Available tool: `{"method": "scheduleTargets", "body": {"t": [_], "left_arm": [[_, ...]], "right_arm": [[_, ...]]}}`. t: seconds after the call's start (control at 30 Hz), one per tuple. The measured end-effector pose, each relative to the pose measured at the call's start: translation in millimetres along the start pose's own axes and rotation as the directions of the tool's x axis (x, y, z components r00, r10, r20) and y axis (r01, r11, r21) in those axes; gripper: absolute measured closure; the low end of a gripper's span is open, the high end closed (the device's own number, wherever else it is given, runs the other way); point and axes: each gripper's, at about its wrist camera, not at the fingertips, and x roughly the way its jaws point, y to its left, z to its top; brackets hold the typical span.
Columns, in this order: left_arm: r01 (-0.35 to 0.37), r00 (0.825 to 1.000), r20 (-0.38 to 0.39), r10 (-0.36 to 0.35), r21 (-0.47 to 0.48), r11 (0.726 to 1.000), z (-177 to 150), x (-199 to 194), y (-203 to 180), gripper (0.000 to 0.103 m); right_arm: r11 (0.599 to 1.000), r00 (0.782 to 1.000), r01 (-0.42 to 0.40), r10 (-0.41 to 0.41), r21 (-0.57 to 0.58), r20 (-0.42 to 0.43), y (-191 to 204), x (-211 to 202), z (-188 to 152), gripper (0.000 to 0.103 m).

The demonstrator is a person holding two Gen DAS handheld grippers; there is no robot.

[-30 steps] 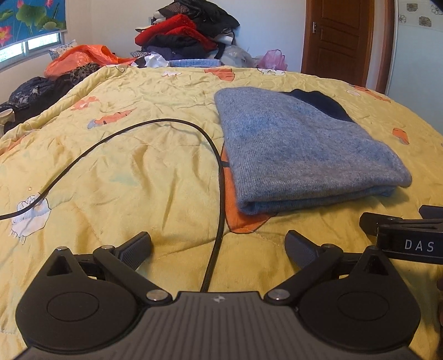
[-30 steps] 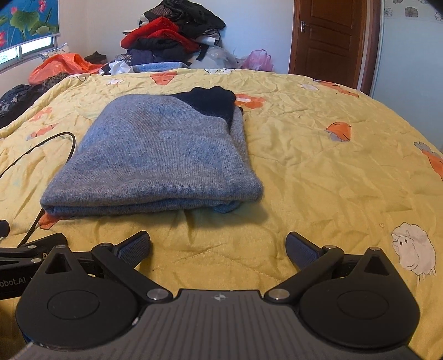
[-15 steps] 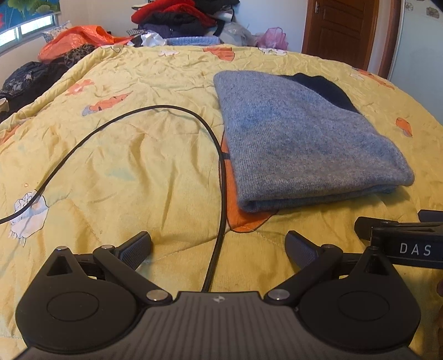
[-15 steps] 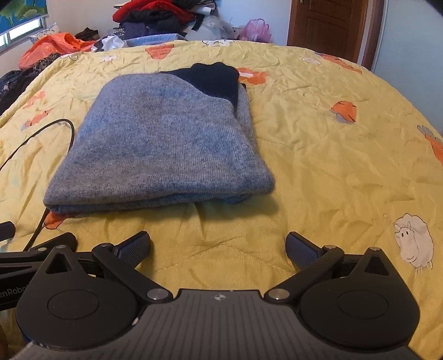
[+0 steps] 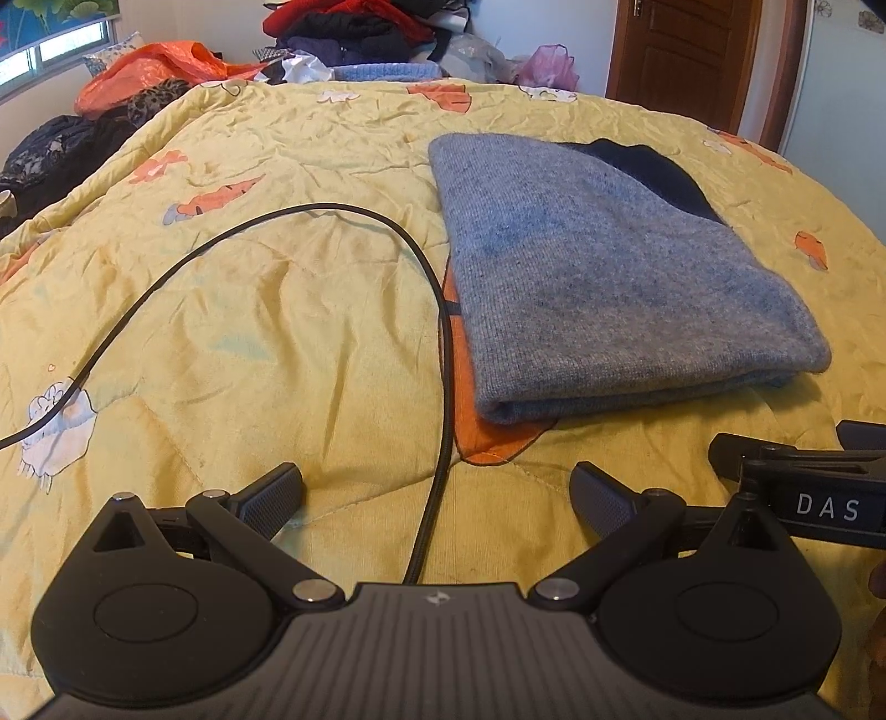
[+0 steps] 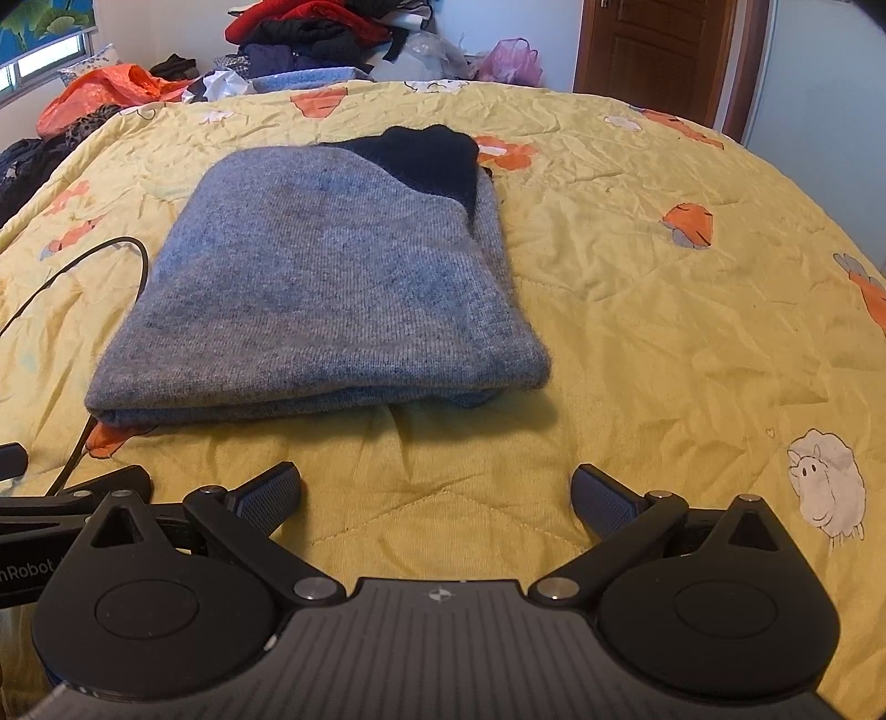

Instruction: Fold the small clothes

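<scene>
1. A grey knit sweater (image 5: 598, 277) was seen folded into a thick rectangle on a yellow quilt (image 5: 249, 332), lying in the centre right of the left wrist view and the centre left of the right wrist view.
2. A dark navy part (image 6: 432, 155) of the garment was shown at its far end, partly covered by the grey layer.
3. The rounded fold edge (image 6: 310, 404) faced the cameras, and several layers were visible stacked there.
4. The left gripper (image 5: 437, 490) was held low at the bottom of its frame, with its fingers spread wide and nothing between them.
5. The right gripper (image 6: 437, 490) was likewise held with its fingers wide apart and empty, near the fold edge but not touching it.
6. A black cable (image 5: 443, 360) was seen running from the left gripper up the frame, just beside the sweater's left side, then curving off to the left edge.
7. A heap of clothes (image 5: 354, 27) was visible at the top of the frame, beyond the quilt, and a wooden door (image 5: 681, 55) at upper right.
8. The knit was judged to be soft, limp and fairly light, with a fuzzy surface unlikely to slip between the pads.
9. It was judged that the layers would sag and slide apart if only the top one were pinched.
10. For a further fold, the two near corners of the fold edge were judged the best holds, with all layers taken together.
11. The cable was judged a possible snag if the sweater were dragged to the left.
</scene>
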Motion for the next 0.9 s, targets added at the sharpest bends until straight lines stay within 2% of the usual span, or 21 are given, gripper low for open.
{"method": "scheduleTargets", "body": {"t": [0.9], "left_arm": [[-0.002, 1.0, -0.008, 0.002, -0.009, 1.0, 0.9, 0.2, -0.2, 0.0]], "right_arm": [[1.0, 1.0, -0.001, 0.001, -0.002, -0.005, 0.6, -0.5, 0.3, 0.0]]}}
